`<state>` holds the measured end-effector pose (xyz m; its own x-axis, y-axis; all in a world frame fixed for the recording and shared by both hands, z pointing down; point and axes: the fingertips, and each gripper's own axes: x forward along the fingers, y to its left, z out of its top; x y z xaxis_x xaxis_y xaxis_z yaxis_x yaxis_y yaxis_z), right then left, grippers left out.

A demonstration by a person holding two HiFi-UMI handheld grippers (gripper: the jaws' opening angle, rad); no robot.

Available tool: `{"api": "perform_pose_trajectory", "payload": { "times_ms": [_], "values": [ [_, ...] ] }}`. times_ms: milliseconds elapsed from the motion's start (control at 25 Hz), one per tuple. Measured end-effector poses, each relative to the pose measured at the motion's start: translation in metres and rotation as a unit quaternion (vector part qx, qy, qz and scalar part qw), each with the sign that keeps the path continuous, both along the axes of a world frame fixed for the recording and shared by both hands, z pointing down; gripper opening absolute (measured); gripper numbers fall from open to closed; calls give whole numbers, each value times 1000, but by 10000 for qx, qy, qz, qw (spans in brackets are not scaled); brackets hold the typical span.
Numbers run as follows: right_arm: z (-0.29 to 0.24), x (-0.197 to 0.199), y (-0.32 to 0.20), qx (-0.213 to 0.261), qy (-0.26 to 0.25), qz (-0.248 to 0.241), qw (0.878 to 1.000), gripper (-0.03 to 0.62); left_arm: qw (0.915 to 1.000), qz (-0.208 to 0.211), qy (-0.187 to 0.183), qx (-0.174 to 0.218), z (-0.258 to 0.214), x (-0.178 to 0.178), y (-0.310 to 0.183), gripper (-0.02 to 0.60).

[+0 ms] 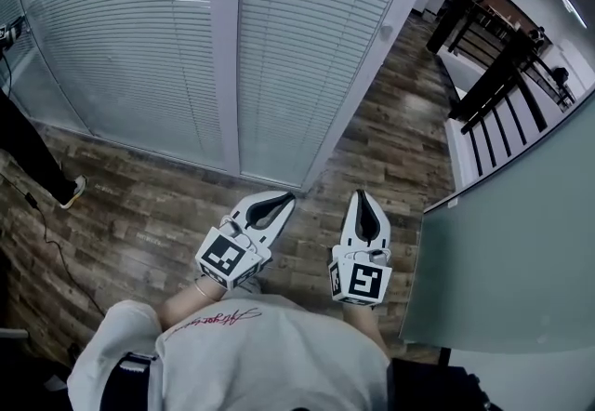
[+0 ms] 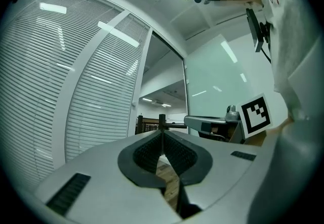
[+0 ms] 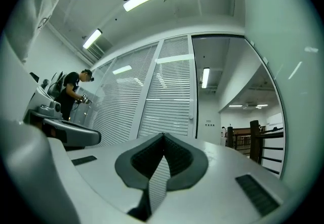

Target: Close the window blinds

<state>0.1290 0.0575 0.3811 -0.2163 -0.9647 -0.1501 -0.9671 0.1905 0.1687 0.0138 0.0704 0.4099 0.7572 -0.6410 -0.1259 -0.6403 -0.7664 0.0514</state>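
Sweatshirt (image 1: 260,353) of the operator fills the lower head view, nearest the lens, with both forearms tucked in against it. That suggests a carrying posture, not a working one.

1. Window blinds (image 1: 130,37): the largest item. Two slatted panels stand ahead of the operator, split by a white frame post (image 1: 228,46), and the slats hang down to the foot of the frame. Whether they are tilted fully shut cannot be judged.
2. Wood floor (image 1: 139,214): a bare strip lies between the operator and the foot of the blinds.
3. Frosted glass partition (image 1: 511,242): it stands close on the operator's right, which probably accounts for the right arm being kept in.
4. Left claw (image 1: 286,200): held low at waist level and angled toward the post. Its tips are pressed together with nothing between them, as its own view confirms (image 2: 162,133).
5. Right claw (image 1: 363,198): it sits beside the left at the same height and points forward. Its jaws are likewise closed on nothing (image 3: 163,137).
6. Small knob (image 3: 191,116) on the right-hand frame edge: possibly the slat control, but this is unconfirmed.

Finding: the blinds lie ahead of and above both claws, well apart from them, with no contact. In my judgement the task has not begun. An approach and a raised reach are needed first.
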Motion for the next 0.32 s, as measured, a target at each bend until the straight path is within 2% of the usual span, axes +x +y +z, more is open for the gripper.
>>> {"api": "perform_pose_trajectory", "payload": {
  "times_ms": [320],
  "values": [
    [-1, 3, 19, -23, 190, -61, 9998, 18, 10000, 52, -40, -20, -2, 11, 18, 20]
  ]
}}
